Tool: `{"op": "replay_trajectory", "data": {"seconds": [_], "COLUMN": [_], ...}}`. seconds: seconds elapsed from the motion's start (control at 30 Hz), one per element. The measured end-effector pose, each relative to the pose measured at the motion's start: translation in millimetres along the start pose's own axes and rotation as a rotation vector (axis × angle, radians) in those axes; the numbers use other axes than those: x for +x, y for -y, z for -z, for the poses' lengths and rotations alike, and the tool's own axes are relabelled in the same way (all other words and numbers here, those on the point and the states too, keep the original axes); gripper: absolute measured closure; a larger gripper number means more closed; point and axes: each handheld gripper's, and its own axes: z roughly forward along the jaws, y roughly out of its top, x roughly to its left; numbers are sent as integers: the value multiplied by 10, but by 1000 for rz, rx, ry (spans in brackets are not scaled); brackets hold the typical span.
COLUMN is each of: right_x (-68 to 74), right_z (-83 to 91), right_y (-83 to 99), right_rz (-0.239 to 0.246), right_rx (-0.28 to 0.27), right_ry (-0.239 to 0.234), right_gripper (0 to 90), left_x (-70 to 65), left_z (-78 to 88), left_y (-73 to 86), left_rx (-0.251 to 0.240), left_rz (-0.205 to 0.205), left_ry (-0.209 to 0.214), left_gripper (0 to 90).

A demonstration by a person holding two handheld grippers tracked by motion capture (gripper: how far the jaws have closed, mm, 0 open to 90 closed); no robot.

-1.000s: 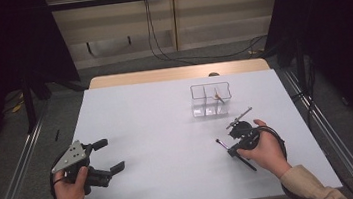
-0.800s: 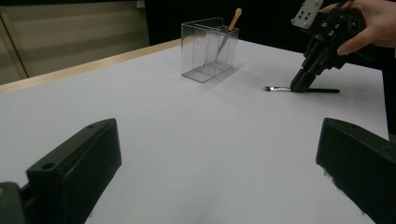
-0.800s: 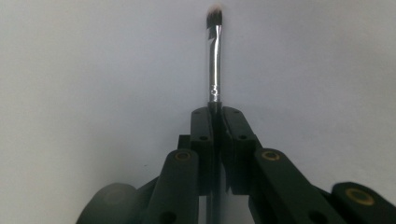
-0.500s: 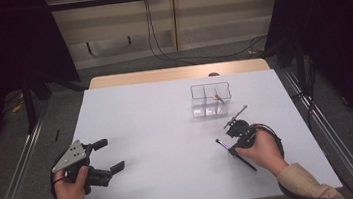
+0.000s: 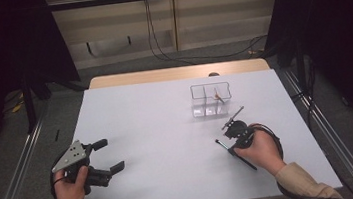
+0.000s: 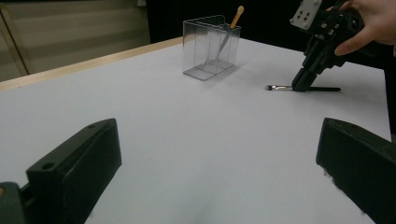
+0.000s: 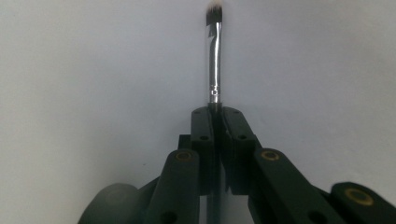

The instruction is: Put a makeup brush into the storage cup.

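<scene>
Evidently the right hand-held gripper (image 7: pixel 215 114) is clamped on a slim makeup brush (image 7: pixel 214 56), its jaws having just been closing onto the dark handle right behind the shiny metal ferrule, with the short bristle tip sticking out ahead. The brush lies flat on the white table (image 5: pixel 148 133), on the near side of the clear divided organiser (image 5: pixel 210 98) and a little apart from it; that organiser already has another brush standing in one of its compartments. I judge the brush to be very light, stiff and thin, with a smooth lacquered handle that could swivel or slip between the pads if tilted fast. The grip near the ferrule looks sound, since it stays off the soft bristles, though much of the handle trails behind the jaws and may tip the brush when lifted. The left hand-held gripper (image 5: pixel 108 157) rests well away from the organiser, jaws apart and holding nothing.
</scene>
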Motion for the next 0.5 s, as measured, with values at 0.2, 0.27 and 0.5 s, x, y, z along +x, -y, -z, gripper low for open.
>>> {"op": "replay_trajectory", "data": {"seconds": [0.2, 0.27, 0.5], "right_x": [-53, -78, -135], "right_z": [5, 15, 99], "right_y": [51, 69, 91], "right_rz": [-37, -51, -88], "right_rx": [-59, -89, -241], "right_ry": [-32, -44, -56], "right_gripper": [846, 846, 846], "left_x": [2, 7, 7], "left_z": [14, 20, 26], "left_y": [0, 5, 6], "left_rx": [2, -1, 0], "left_rz": [-2, 2, 1], "left_ry": [-6, -6, -10], "left_gripper": [0, 0, 0]}}
